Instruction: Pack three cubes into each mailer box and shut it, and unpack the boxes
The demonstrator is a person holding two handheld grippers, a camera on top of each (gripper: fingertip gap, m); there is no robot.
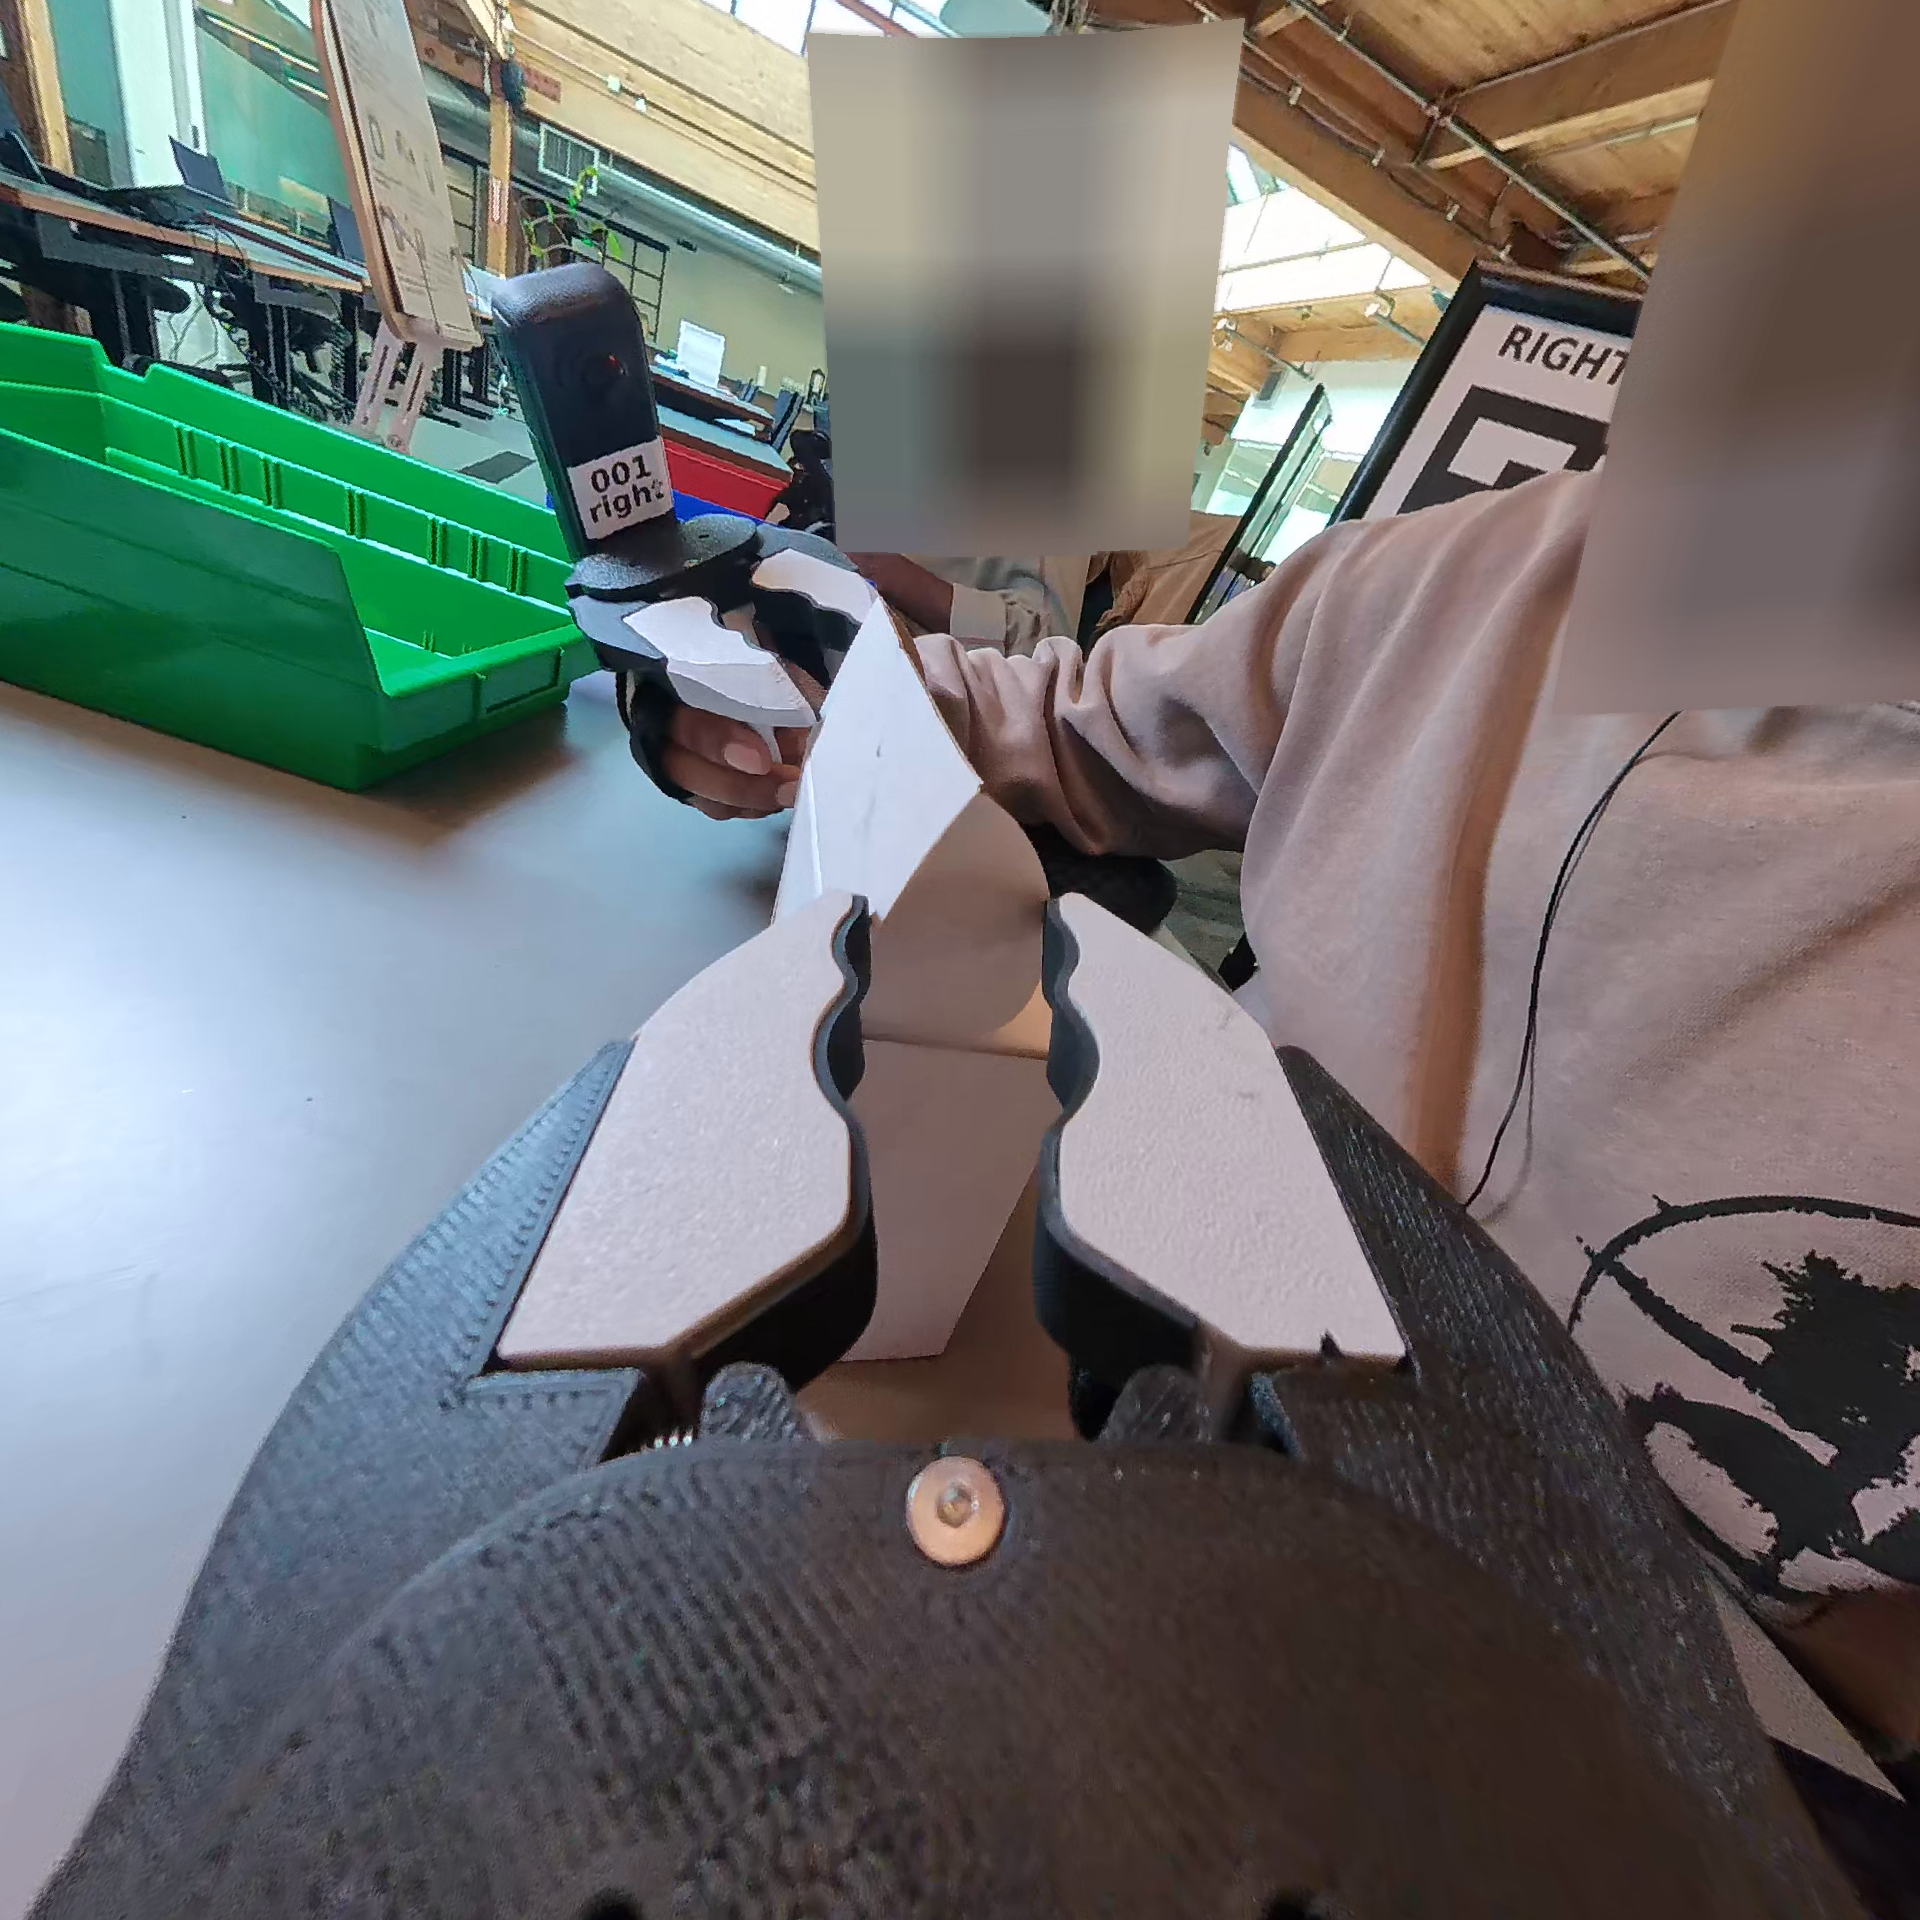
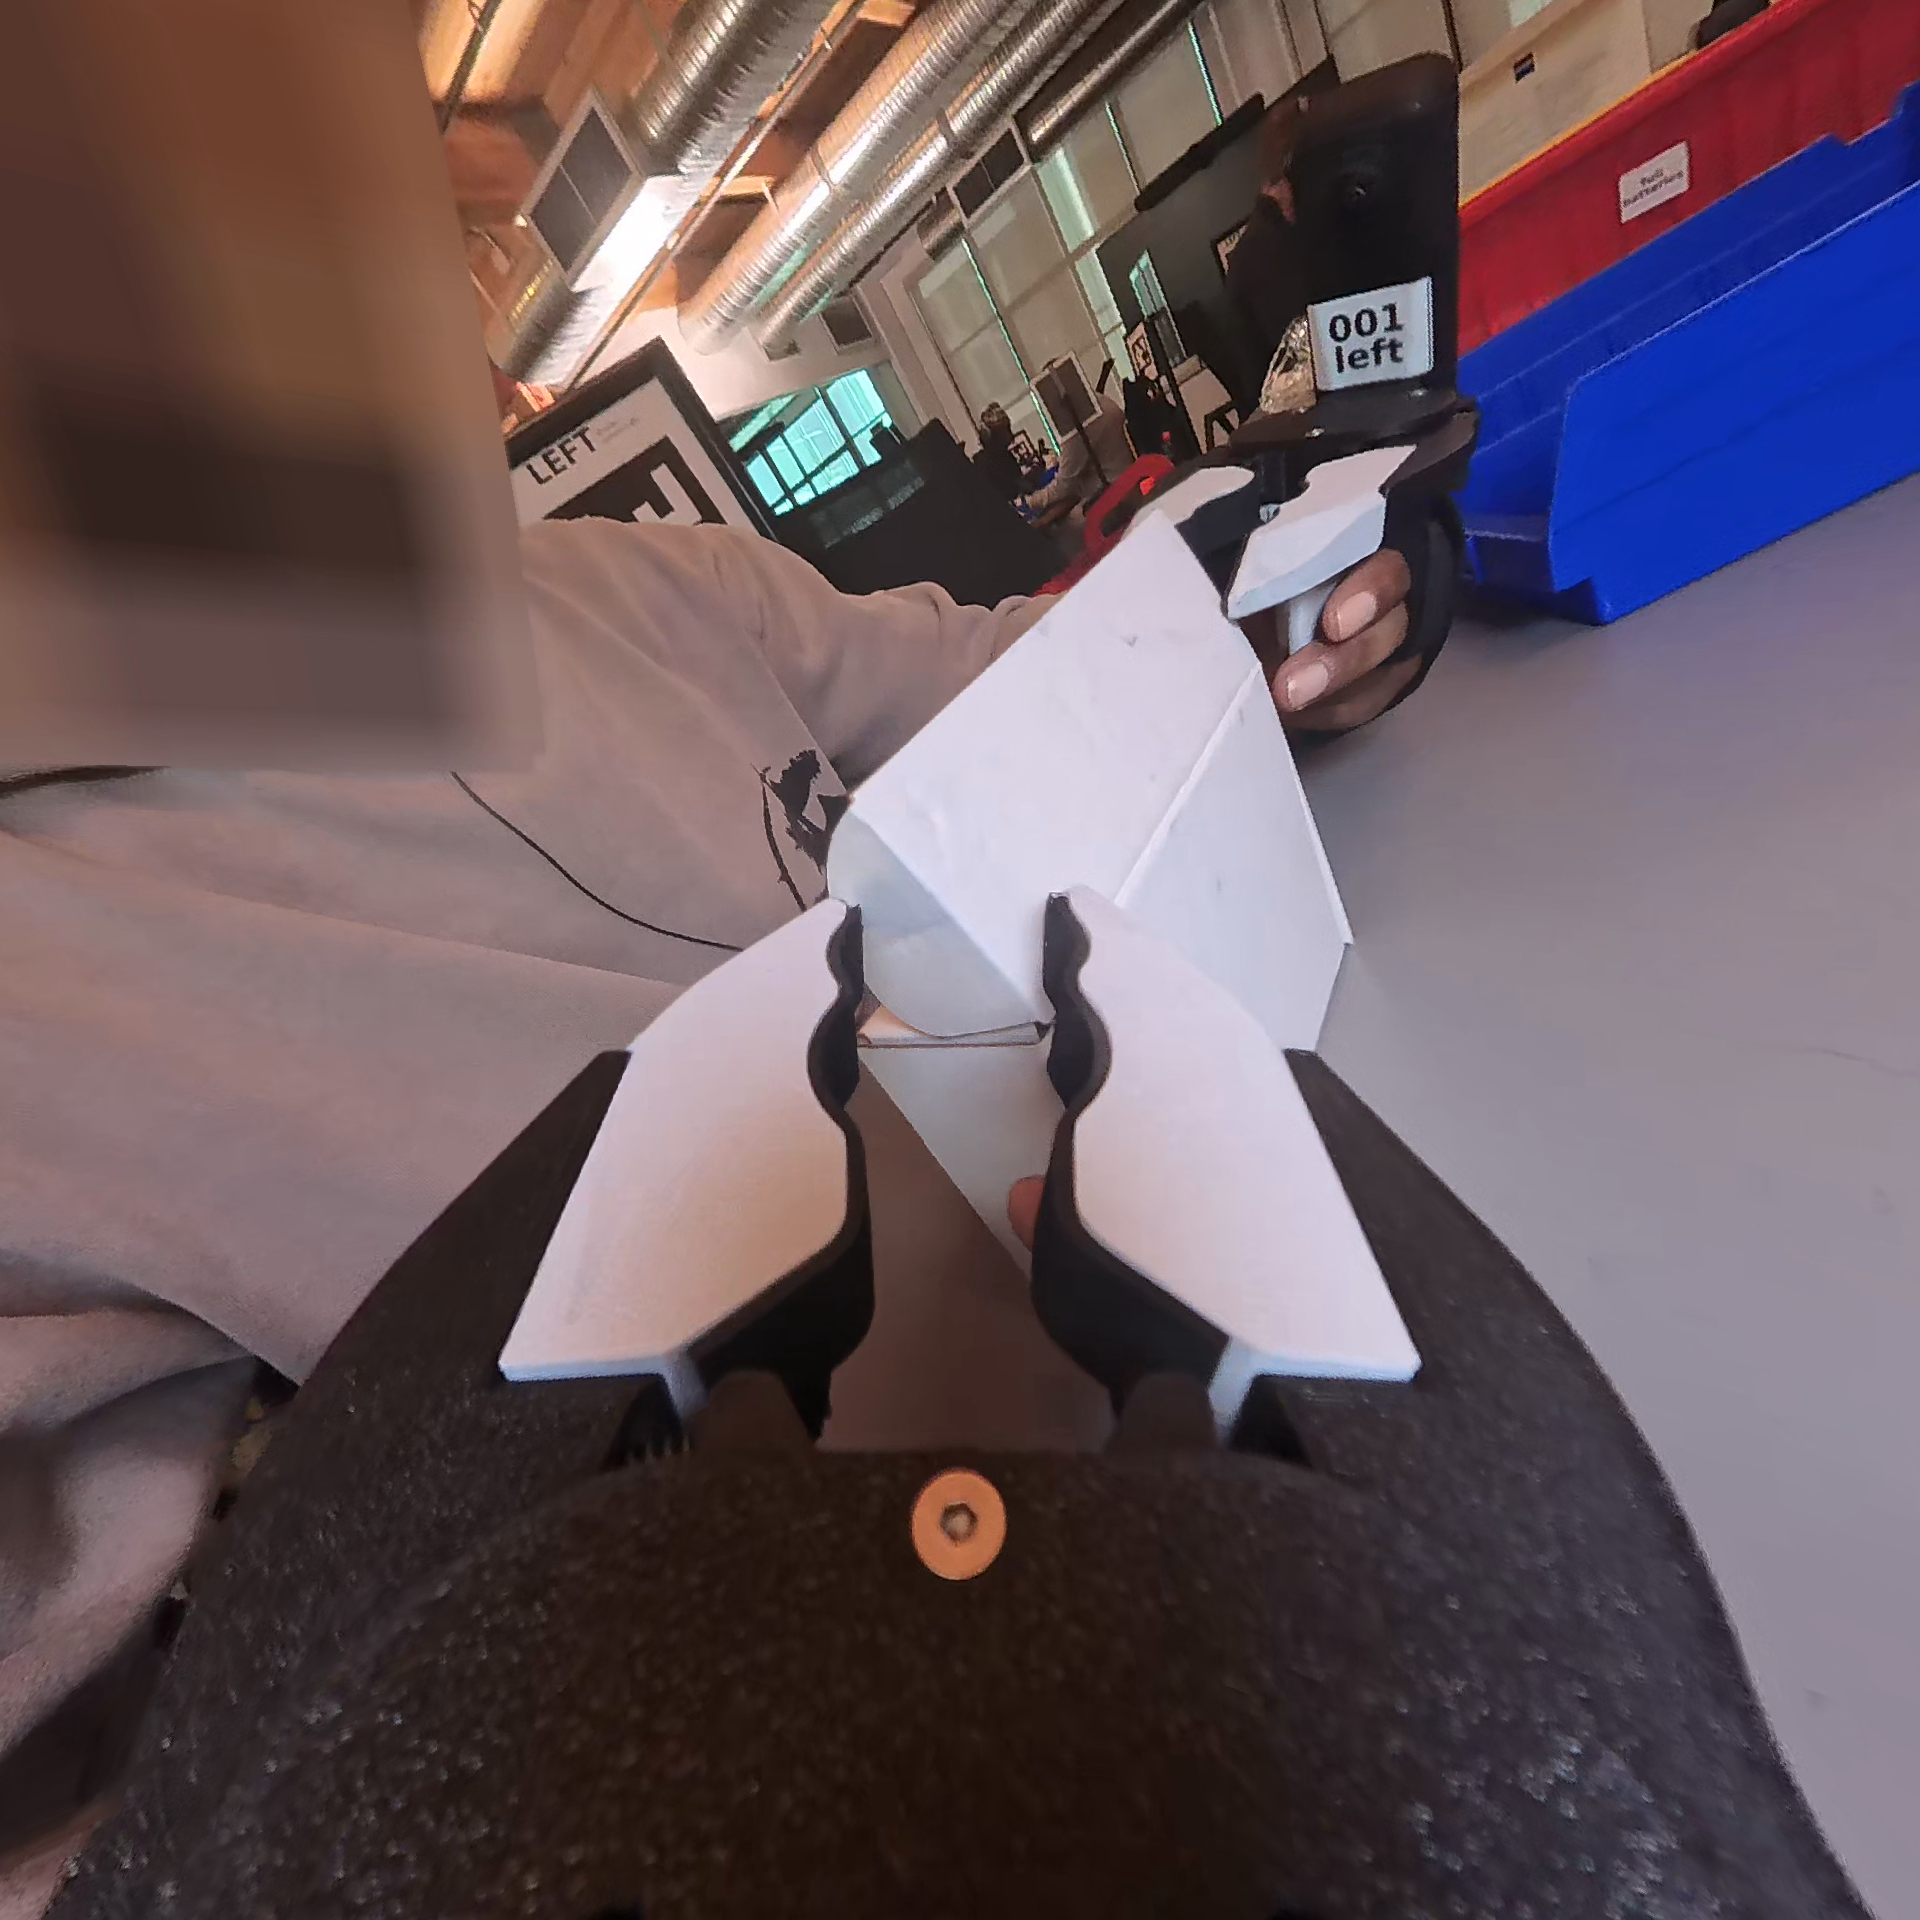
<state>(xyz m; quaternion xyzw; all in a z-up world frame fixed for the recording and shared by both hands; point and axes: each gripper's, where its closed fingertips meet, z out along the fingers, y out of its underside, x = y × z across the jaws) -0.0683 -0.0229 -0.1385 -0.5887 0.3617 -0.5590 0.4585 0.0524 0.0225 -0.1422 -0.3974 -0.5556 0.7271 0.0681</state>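
Note:
A white mailer box lies on the grey table between my two grippers, its lid (image 1: 883, 769) raised at a slant. The lid also shows in the right wrist view (image 2: 1070, 727). My left gripper (image 1: 956, 914) is open at one end of the box, with a rounded side flap (image 1: 966, 935) between its fingers. My right gripper (image 2: 951, 914) is open at the other end, with the matching rounded flap (image 2: 925, 935) between its fingers. Each gripper shows in the other's view, the right one (image 1: 821, 665) and the left one (image 2: 1216, 551), at the lid's far corners. No cubes are in view.
Green bins (image 1: 260, 582) stand at the table's left, seen from the left wrist. A blue bin (image 2: 1662, 436) and a red bin (image 2: 1714, 135) stand at the right, seen from the right wrist. The person's torso and sleeves (image 1: 1558, 935) are close behind the box. Bare table (image 1: 312, 987) lies beside the box. Tip to tip, the grippers are about 15 cm apart.

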